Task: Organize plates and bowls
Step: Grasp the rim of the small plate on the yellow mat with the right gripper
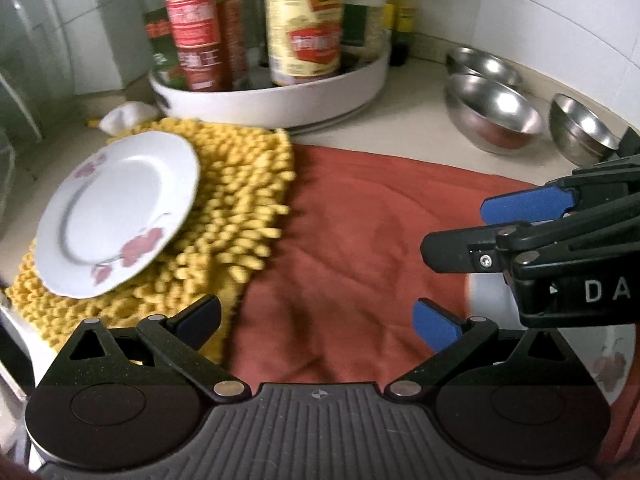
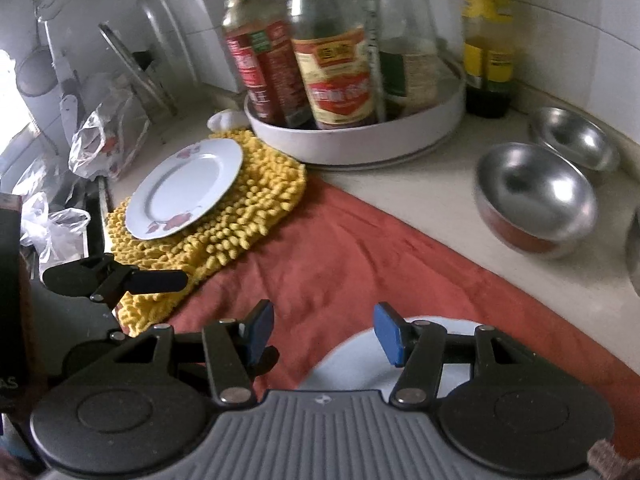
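A white plate with red flowers lies tilted on a yellow shaggy mat. A second white plate rests on the red cloth, just under my right gripper. Three steel bowls stand at the back right, apart from one another. My left gripper hovers wide open over the edge between mat and cloth. My right gripper is open too, with nothing between its blue pads.
A round white tray of sauce bottles stands behind the mat against the tiled wall. A further bottle is beside it in the corner. Crumpled plastic bags and pot lids crowd the left side.
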A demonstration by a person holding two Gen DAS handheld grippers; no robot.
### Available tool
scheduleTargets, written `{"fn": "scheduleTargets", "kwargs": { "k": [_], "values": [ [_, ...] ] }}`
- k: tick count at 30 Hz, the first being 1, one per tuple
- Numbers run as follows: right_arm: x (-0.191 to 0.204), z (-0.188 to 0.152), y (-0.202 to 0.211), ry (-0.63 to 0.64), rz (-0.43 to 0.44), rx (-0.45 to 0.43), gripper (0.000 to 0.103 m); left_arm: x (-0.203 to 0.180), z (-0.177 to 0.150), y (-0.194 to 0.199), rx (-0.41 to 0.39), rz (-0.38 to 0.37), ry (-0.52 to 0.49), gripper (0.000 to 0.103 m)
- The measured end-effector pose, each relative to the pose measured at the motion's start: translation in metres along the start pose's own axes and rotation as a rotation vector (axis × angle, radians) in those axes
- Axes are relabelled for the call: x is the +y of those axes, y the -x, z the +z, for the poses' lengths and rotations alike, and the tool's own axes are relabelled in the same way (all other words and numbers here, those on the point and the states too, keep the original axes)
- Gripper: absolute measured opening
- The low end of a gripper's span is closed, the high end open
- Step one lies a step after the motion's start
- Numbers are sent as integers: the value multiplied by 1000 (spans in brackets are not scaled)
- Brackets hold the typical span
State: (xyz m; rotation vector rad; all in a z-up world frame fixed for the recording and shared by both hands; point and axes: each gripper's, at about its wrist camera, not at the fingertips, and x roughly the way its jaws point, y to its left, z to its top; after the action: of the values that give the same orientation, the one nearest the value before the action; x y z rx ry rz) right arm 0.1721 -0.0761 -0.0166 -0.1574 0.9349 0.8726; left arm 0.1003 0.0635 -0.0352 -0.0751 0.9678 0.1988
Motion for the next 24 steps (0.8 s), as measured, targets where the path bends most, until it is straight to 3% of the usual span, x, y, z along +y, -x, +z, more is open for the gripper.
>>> {"fn": "scheduleTargets", "kwargs": {
  "k": [24],
  "values": [
    [90, 57, -69, 114, 85, -2, 52, 113, -1, 5, -4, 111, 73, 103]
  ]
}}
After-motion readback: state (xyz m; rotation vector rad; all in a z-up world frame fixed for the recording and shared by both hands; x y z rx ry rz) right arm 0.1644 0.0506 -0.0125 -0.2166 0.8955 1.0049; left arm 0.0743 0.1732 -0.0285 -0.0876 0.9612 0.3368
